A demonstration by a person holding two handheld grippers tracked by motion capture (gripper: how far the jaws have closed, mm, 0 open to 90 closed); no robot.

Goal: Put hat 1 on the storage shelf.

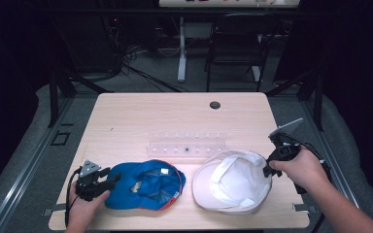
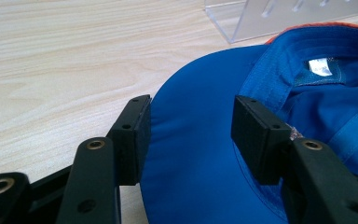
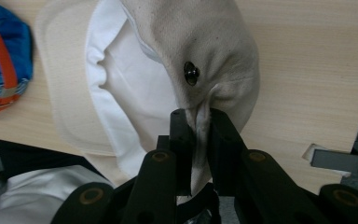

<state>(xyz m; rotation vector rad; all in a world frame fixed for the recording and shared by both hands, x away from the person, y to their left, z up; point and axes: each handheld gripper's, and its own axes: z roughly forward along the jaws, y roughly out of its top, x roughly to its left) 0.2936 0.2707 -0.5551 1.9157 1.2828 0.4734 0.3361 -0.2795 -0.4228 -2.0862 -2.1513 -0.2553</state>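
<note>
Landmark: the clear acrylic rack [image 1: 187, 144] at mid-table; all places taken from it.

Left gripper [image 1: 110, 178], near-left of the rack, by the table's [image 1: 141, 116] near edge; held in the person's left hand [image 1: 83, 206]; jaws stand apart, straddling the brim of the blue cap [image 1: 145, 187]; in the left gripper view the pads [image 2: 135, 135] sit either side of the brim with a gap showing, not pressing; open.

Blue cap just nearside of the rack, slightly left of its middle; lying upside down, inside facing up, white label visible [image 2: 320, 66]; orange trim along the edge.

White cap [image 1: 230, 182] near-right of the rack, close beside the blue cap but apart from it; also upside down, white lining up; cream brim toward the blue cap.

Right gripper [image 1: 267, 171] near-right of the rack, at the white cap's right edge; person's right hand [image 1: 298, 167] around it; in the right gripper view its jaws are pinched tight on a fold of the cap's cream crown fabric, just below a metal eyelet [image 3: 191, 73]; gripping the cap.
</note>
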